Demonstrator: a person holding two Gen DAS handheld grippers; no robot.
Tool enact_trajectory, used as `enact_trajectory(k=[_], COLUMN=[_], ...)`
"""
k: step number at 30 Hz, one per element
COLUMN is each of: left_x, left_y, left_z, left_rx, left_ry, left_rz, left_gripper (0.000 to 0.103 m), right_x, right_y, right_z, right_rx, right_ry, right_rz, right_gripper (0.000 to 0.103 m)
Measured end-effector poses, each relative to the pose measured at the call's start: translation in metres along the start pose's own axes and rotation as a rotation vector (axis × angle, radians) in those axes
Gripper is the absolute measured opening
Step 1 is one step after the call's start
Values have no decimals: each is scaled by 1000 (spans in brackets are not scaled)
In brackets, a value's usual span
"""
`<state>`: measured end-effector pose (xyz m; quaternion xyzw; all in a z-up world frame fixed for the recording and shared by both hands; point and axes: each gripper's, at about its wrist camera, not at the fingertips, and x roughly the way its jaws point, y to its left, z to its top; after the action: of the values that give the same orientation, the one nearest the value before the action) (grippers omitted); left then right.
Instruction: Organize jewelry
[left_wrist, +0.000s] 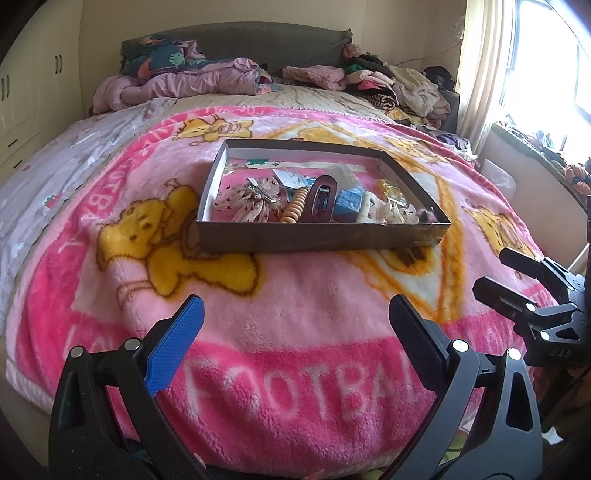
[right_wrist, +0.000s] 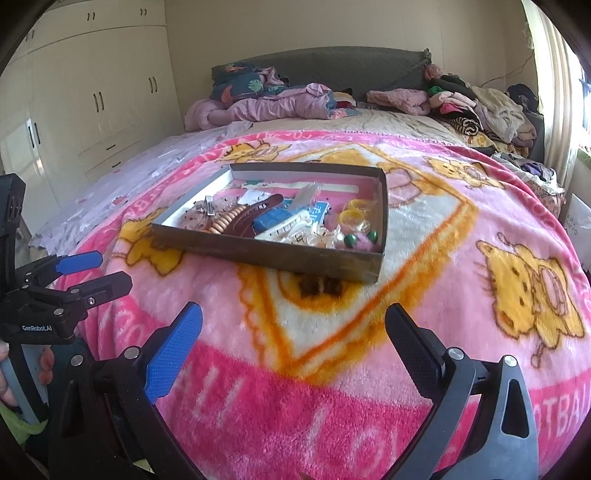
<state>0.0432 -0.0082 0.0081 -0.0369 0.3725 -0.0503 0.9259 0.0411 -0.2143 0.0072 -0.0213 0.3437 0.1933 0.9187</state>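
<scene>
A shallow brown cardboard box (left_wrist: 321, 238) (right_wrist: 280, 254) lies on the pink blanket in the middle of the bed. Inside it lie a floral bow clip (left_wrist: 247, 201), a wooden bead bracelet (left_wrist: 295, 206) (right_wrist: 225, 219), a brown hair clip (left_wrist: 320, 201), a blue box (left_wrist: 349, 201) (right_wrist: 275, 218), a white comb (right_wrist: 284, 229), yellow rings (right_wrist: 354, 216) and green beads (right_wrist: 360, 238). My left gripper (left_wrist: 295, 319) hovers open, well short of the box. My right gripper (right_wrist: 293, 319) is open too and holds nothing. Each shows in the other's view, the left gripper (right_wrist: 105, 271) and the right gripper (left_wrist: 491, 271).
The pink cartoon blanket (left_wrist: 295, 373) covers the near half of the bed. Piled clothes and bedding (left_wrist: 207, 79) lie along the dark headboard (right_wrist: 332, 61). Cream wardrobes (right_wrist: 92, 92) stand at the left, a curtain and a bright window (left_wrist: 546, 74) at the right. A person's hand (right_wrist: 22, 373) holds the left handle.
</scene>
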Motion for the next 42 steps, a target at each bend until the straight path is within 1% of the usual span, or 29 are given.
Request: enact_trajectory(k=[13, 42], left_x=[-3, -7], left_y=[1, 4], left_z=[0, 3], left_rx=[-10, -15], left_ry=[-6, -6], left_rz=[7, 17], left_gripper=[92, 92], right_x=[1, -2], right_y=[1, 2], right_z=[-1, 0], right_rx=[2, 3], right_ry=[16, 5], right_rz=[8, 4], right_gripper=[97, 97])
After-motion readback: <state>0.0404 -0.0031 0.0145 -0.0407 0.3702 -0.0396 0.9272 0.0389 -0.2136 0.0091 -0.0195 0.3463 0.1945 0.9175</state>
